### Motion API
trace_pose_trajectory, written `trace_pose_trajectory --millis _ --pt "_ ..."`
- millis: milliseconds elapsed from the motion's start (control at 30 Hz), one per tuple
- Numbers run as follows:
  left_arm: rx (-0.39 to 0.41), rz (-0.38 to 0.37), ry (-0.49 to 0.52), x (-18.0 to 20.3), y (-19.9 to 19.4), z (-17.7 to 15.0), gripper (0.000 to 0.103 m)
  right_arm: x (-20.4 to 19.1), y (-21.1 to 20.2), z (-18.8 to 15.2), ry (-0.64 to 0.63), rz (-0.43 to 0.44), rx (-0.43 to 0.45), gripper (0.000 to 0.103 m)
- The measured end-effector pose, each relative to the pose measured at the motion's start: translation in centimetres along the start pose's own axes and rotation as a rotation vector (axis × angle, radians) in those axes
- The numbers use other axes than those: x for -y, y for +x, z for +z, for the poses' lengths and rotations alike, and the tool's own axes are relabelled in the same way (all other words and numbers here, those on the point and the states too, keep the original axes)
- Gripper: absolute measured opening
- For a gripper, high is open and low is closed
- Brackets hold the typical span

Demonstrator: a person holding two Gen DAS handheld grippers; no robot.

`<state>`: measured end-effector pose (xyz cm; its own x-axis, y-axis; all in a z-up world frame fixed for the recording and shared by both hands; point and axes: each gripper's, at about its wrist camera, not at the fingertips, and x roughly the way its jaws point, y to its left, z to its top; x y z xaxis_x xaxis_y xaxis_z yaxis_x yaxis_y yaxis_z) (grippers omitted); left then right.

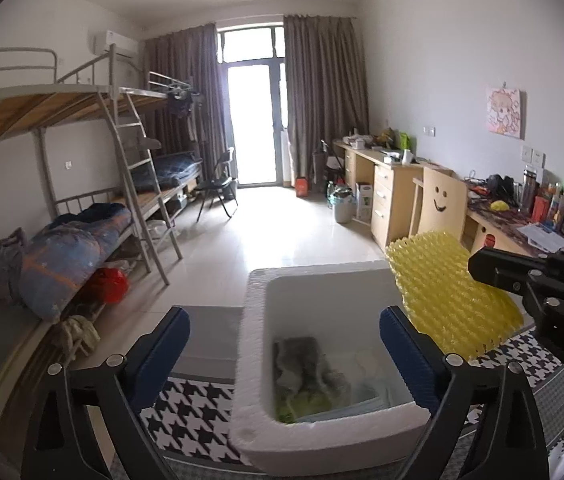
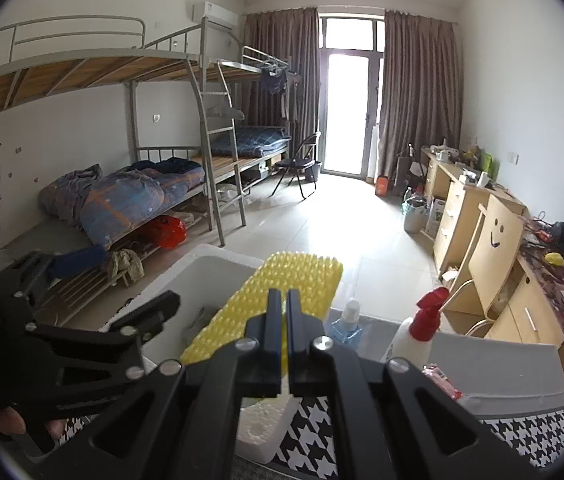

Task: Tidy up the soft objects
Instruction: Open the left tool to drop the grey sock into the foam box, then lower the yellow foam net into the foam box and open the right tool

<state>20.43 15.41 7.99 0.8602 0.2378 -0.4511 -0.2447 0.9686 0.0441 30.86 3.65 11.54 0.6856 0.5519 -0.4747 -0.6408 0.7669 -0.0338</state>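
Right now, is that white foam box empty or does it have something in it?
Not empty. The white foam box holds a grey cloth and some green and pale items on its bottom.

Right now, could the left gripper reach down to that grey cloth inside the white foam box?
Probably yes. The left gripper is open above the white foam box, and the grey cloth lies uncovered; the yellow mesh sheet stays off to the side.

The white foam box (image 1: 250, 360) looked rough and grainy on its rim. Inside it lay crumpled grey cloth (image 1: 306, 368). Beside the box, the yellow foam netting sheet (image 1: 442, 292) looked bumpy, slightly glossy.
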Motion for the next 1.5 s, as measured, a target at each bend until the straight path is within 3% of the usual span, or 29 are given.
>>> trace_pose_trajectory --millis 133,567,1233,1267,1300,1367,1500 --pt "0.003 0.003 -0.017 -0.9 -0.4 -0.1 0.101 -0.3 0.3 0.1 -0.003 0.008 -0.005 0.004" --pt "0.006 0.022 -0.110 -2.7 -2.0 -2.8 0.101 -1.2 0.9 0.3 -0.004 0.034 -0.008 0.004" --pt "0.041 0.079 -0.155 -4.0 -4.6 -5.8 0.102 -1.9 4.2 -0.3 -0.008 0.083 -0.076 0.005" --pt "0.043 0.084 -0.158 -4.1 -4.7 -6.0 0.102 -2.0 4.4 -0.4 -0.013 0.084 -0.091 0.014" --pt "0.043 0.088 -0.163 -4.2 -4.8 -6.2 0.102 -1.9 4.6 -0.5 -0.003 0.087 -0.099 0.034" --pt "0.042 0.089 -0.164 -4.2 -5.0 -6.6 0.102 -1.4 4.6 -0.6 0.035 0.098 -0.102 0.063" --pt "0.047 0.091 -0.178 -4.2 -5.6 -7.4 0.102 -0.9 3.7 -0.6 0.053 0.108 -0.087 0.067"
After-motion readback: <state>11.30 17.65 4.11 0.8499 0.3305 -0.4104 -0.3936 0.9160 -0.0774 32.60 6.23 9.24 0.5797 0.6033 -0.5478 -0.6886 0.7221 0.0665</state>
